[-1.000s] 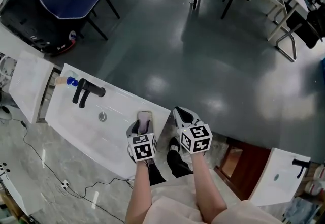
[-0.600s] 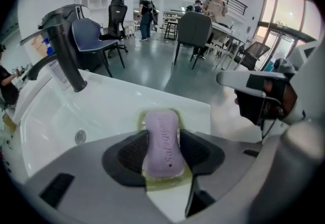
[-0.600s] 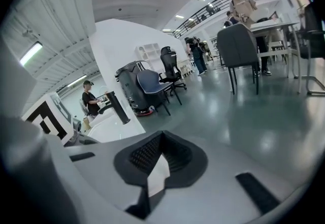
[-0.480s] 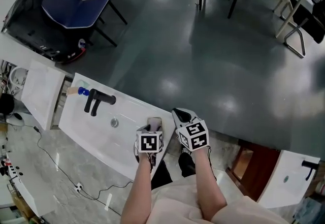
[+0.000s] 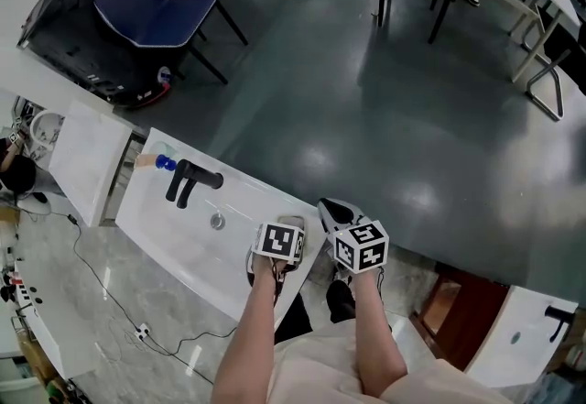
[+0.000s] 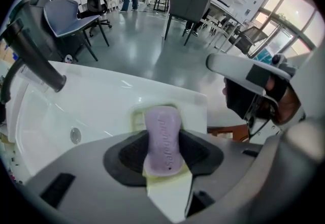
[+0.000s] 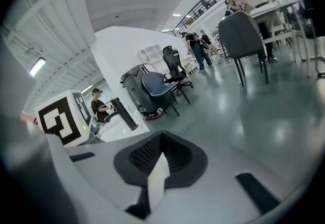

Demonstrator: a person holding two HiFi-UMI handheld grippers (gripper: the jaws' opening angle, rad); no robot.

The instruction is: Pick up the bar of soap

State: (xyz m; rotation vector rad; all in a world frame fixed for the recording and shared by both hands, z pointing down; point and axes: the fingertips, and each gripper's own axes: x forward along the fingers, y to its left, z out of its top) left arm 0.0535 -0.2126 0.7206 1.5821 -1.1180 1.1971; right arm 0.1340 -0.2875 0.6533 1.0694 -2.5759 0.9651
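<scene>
One second has made the difference. In the head view, my left gripper (image 5: 284, 237) has slid forward at the right end of the white sink (image 5: 174, 228) onto the bar of soap (image 5: 292, 223) — approach done, I'd say. In the left gripper view, the jaws press both sides of the soap, a smooth lilac bar with rounded ends and faint embossed lettering, its far end over the soap dish (image 6: 133, 116). In the right gripper view, my right gripper (image 7: 160, 159) sits closed on nothing — idle.
</scene>
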